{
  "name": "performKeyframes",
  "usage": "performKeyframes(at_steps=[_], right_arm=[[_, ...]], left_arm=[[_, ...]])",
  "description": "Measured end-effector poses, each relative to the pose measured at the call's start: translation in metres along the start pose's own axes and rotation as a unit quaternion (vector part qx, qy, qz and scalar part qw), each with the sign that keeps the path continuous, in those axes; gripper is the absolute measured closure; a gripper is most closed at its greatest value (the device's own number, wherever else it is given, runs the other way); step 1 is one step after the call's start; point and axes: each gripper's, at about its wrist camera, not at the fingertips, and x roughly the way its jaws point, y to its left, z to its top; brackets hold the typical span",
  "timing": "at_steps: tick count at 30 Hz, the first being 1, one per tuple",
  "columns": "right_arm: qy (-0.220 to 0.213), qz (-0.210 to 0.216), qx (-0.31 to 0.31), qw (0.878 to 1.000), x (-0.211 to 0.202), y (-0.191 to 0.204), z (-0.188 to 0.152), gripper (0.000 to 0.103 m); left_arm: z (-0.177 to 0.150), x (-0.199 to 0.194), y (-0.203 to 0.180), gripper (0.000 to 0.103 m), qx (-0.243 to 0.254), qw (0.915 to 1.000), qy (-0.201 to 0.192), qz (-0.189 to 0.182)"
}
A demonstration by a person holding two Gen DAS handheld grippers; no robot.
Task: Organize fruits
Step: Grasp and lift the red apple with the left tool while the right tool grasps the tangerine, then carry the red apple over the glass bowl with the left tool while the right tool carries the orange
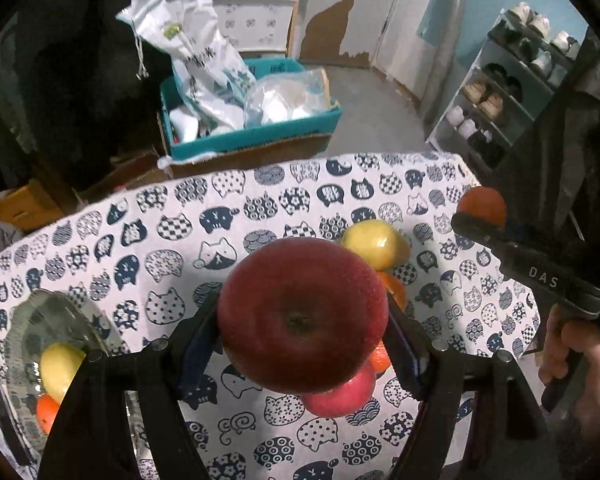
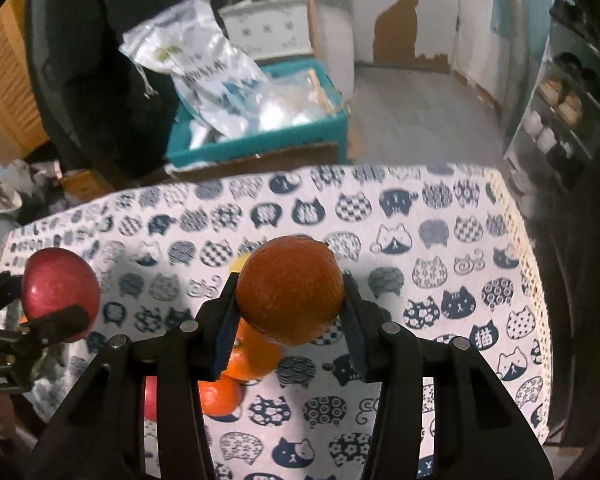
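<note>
Left wrist view: my left claw (image 1: pixel 300 344) squeezes a big round red apple (image 1: pixel 300 316); my right claw (image 2: pixel 289 316) squeezes a round orange (image 2: pixel 289 292). Either could maybe slip and roll off the table (image 2: pixel 440 216).

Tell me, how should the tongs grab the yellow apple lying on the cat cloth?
Grip the yellow apple across its widest middle, coming down from above. It is round and smooth, so pads on opposite sides at the fattest part slip least. An orange touches its near side, so place the fingers left and right, where the tablecloth looks bare.
</note>
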Motion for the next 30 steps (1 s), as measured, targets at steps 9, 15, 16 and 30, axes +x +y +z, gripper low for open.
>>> performKeyframes(at_steps=[9,15,16,30], right_arm=[[-0.044,0.018,-0.021,0.999,-0.039,0.025,0.01,0.057],[-0.066,0.03,-0.037,0.997,-0.061,0.039,0.012,0.057],[-0.068,0.032,-0.038,0.996,-0.064,0.041,0.012,0.057],[-0.096,0.064,-0.073,0.991,-0.094,0.08,0.015,0.057]], left_arm=[[-0.002,-0.041,0.0,0.026,0.003,0.9994,-0.036,-0.002],[-0.004,-0.063,0.003,0.026,-0.001,0.9984,-0.056,-0.005],[-0.005,-0.067,0.004,0.026,-0.003,0.9982,-0.059,-0.005],[-0.012,-0.108,0.023,0.026,-0.018,0.9949,-0.099,0.002]])
